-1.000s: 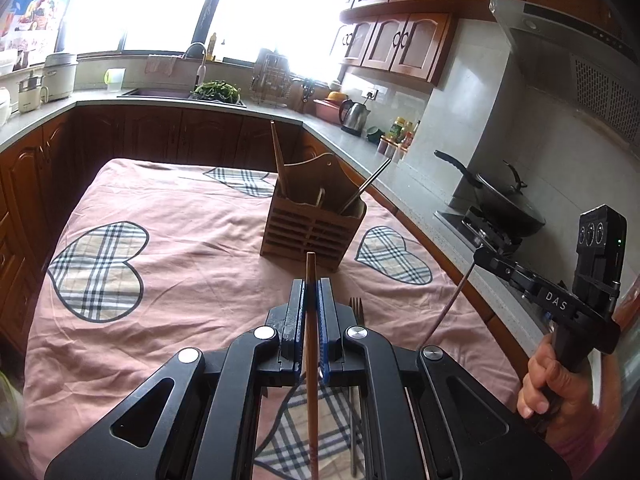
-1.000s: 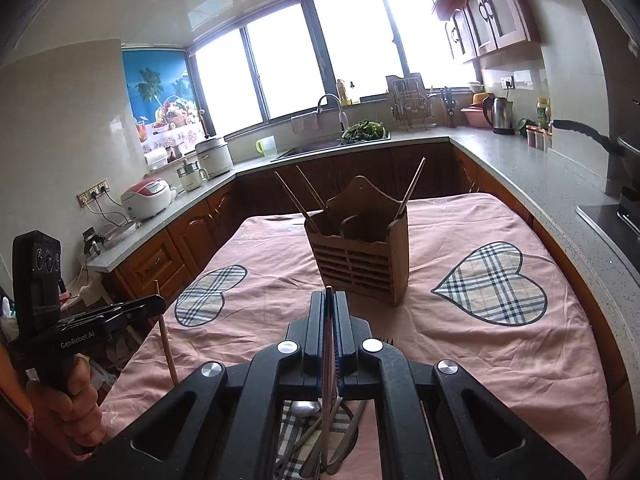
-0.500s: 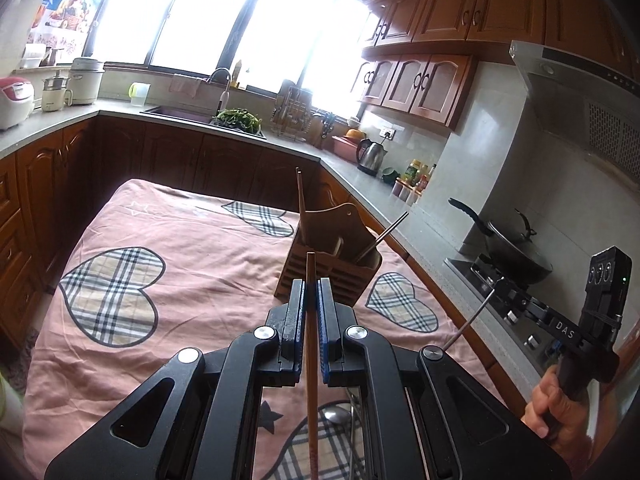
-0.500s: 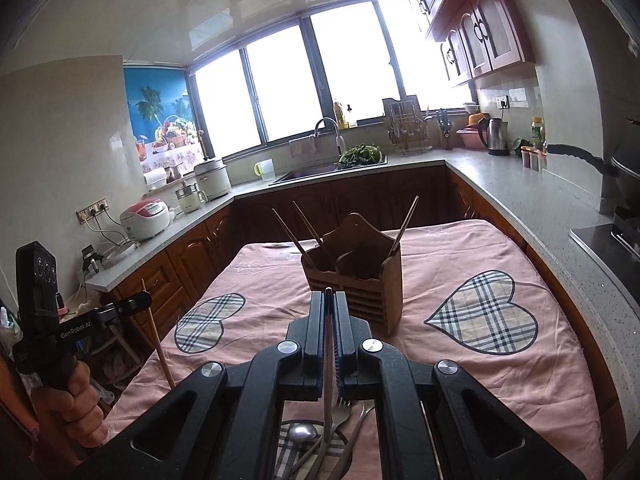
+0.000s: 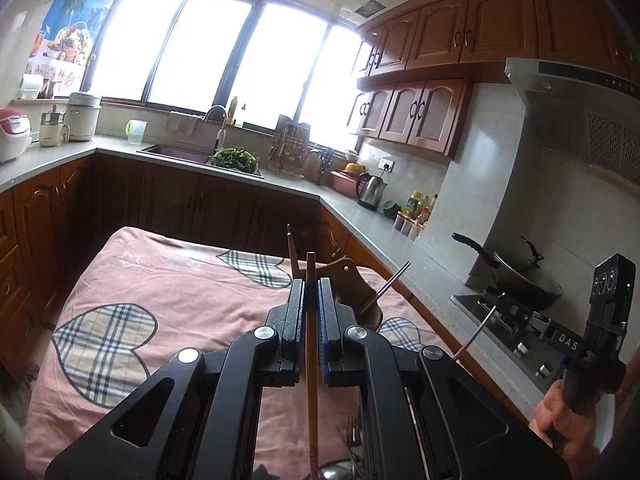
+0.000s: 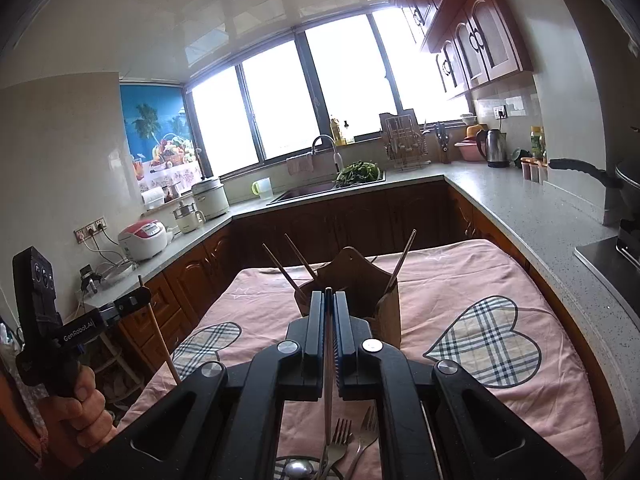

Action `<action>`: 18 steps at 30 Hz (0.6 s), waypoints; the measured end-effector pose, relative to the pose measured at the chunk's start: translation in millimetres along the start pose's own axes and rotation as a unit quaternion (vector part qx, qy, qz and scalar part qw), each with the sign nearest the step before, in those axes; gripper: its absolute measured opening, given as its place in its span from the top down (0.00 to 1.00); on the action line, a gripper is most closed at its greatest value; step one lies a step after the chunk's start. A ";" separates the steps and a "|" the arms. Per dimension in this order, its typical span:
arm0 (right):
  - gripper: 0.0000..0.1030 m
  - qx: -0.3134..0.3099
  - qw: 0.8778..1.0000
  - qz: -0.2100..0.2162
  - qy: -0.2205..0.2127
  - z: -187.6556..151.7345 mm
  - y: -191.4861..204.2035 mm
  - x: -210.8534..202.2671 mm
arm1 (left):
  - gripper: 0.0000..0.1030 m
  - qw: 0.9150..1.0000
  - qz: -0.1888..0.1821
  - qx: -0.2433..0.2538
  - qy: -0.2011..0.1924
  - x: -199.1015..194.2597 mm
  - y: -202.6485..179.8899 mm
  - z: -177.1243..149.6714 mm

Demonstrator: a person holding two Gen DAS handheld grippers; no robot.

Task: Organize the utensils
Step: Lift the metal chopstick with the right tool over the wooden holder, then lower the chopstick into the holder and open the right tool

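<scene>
My left gripper (image 5: 311, 285) is shut on a wooden chopstick (image 5: 311, 344) that stands up between its pads. Just behind its fingers the wooden utensil holder (image 5: 354, 280) is partly hidden. My right gripper (image 6: 329, 297) is shut on a thin metal chopstick (image 6: 328, 392), with the holder (image 6: 382, 304) right in front of it. Several chopsticks (image 6: 402, 262) lean in the holder. Two forks (image 6: 340, 438) and a spoon (image 6: 298, 470) lie on the cloth under the right gripper. Each view shows the other gripper off to the side, held up by a hand.
The table carries a pink cloth (image 6: 460, 280) with plaid hearts. A grey counter (image 6: 532, 216) runs along the right and back, with a kettle (image 6: 494, 152), a sink and a wok (image 5: 520, 280) on the stove. Wooden cabinets stand close around the table.
Both grippers have risen and tilted up with their chopsticks still gripped. The holder now sits lower in both views and is partly behind the fingers.
</scene>
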State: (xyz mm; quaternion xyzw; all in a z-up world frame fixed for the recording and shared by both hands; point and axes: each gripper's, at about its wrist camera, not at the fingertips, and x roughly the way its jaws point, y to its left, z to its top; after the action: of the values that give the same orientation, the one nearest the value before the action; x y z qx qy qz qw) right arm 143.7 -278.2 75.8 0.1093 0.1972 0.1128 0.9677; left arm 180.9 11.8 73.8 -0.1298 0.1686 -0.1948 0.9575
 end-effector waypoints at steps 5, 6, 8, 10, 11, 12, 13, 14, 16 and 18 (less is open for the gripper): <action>0.96 0.009 1.000 -0.004 -0.021 19.9 -8.0 10.1 | 0.95 1.000 -0.001 0.010 -0.024 21.2 -9.4 19.2; 0.96 0.010 1.000 -0.003 -0.025 24.6 -9.5 12.3 | 0.95 0.999 -0.001 0.013 -0.029 25.2 -11.4 23.6; 0.96 0.011 0.999 -0.005 -0.035 33.8 -11.8 16.5 | 0.95 0.999 -0.003 0.019 -0.041 32.3 -15.7 31.9; 0.96 0.013 0.999 -0.007 -0.042 42.7 -14.6 21.3 | 0.95 0.999 -0.007 0.020 -0.050 40.0 -18.6 39.8; 0.96 0.014 0.999 -0.008 -0.045 47.3 -15.9 24.2 | 0.95 0.998 -0.008 0.021 -0.055 44.2 -19.9 43.8; 0.96 0.014 0.999 -0.010 -0.048 51.6 -17.5 27.2 | 0.95 0.998 -0.007 0.024 -0.060 48.7 -21.3 47.7; 0.97 0.014 0.999 -0.011 -0.051 56.3 -19.5 30.6 | 0.95 0.998 -0.006 0.026 -0.064 53.2 -22.3 51.3; 0.97 0.015 0.998 -0.012 -0.053 60.5 -21.2 33.7 | 0.95 0.997 -0.005 0.028 -0.068 58.1 -23.5 55.1; 0.97 0.018 0.998 -0.013 -0.059 67.8 -24.8 39.5 | 0.95 0.997 0.000 0.033 -0.075 68.6 -26.1 61.8; 0.96 0.019 0.997 -0.016 -0.066 75.1 -27.9 45.3 | 0.95 0.996 0.004 0.036 -0.082 80.4 -28.9 68.1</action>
State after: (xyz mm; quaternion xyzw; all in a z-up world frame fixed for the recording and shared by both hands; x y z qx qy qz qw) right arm 219.7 -305.4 120.0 0.1321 0.1366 0.0859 0.9780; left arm 266.5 -35.0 122.9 -0.1098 0.0832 -0.1859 0.9729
